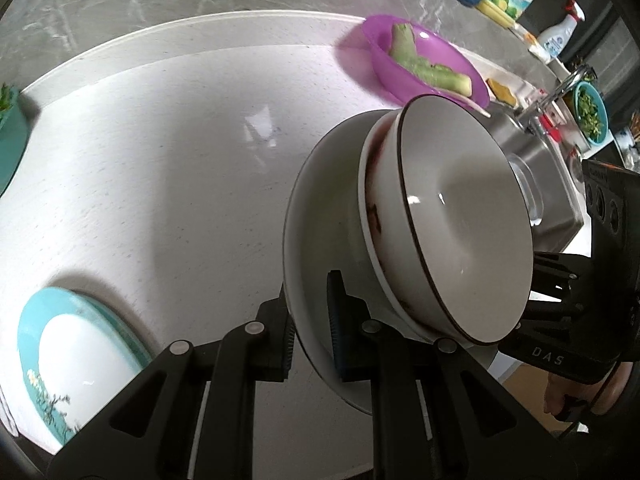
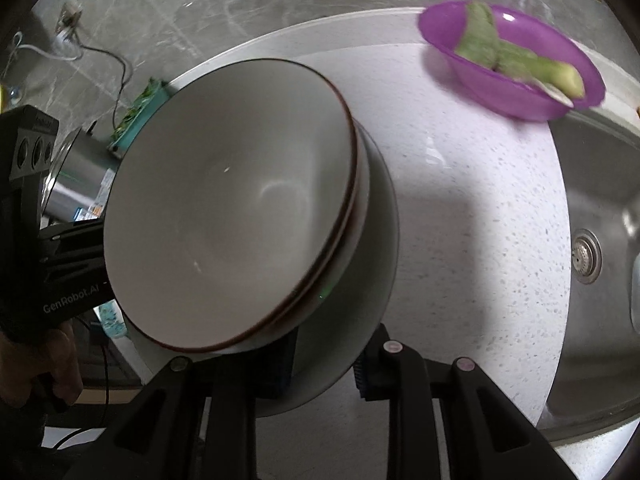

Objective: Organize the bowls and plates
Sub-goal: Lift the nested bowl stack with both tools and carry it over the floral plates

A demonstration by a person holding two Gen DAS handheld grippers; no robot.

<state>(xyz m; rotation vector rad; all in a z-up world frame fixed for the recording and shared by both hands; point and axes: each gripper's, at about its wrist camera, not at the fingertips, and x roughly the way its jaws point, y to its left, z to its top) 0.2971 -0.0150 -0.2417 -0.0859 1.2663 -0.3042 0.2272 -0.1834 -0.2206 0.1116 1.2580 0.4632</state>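
Observation:
Both grippers hold one stack above the white counter. A white plate (image 1: 312, 216) carries a bowl with red marks (image 1: 370, 200) and, nested in it, a grey bowl with a brown rim (image 1: 464, 232). My left gripper (image 1: 310, 340) is shut on the plate's rim. My right gripper (image 2: 324, 364) is shut on the opposite rim of the same plate (image 2: 380, 240), with the grey bowl (image 2: 228, 208) filling that view. The stack is tilted in both views. A teal-rimmed plate (image 1: 68, 352) lies on the counter at lower left.
A purple bowl with green vegetable pieces (image 1: 424, 64) sits near the backsplash, also in the right wrist view (image 2: 516, 64). A steel sink (image 2: 600, 260) with a tap (image 1: 560, 92) lies to the right. A teal dish (image 1: 10, 140), bottles (image 1: 556, 40) and a steel pot (image 2: 76, 176) stand around.

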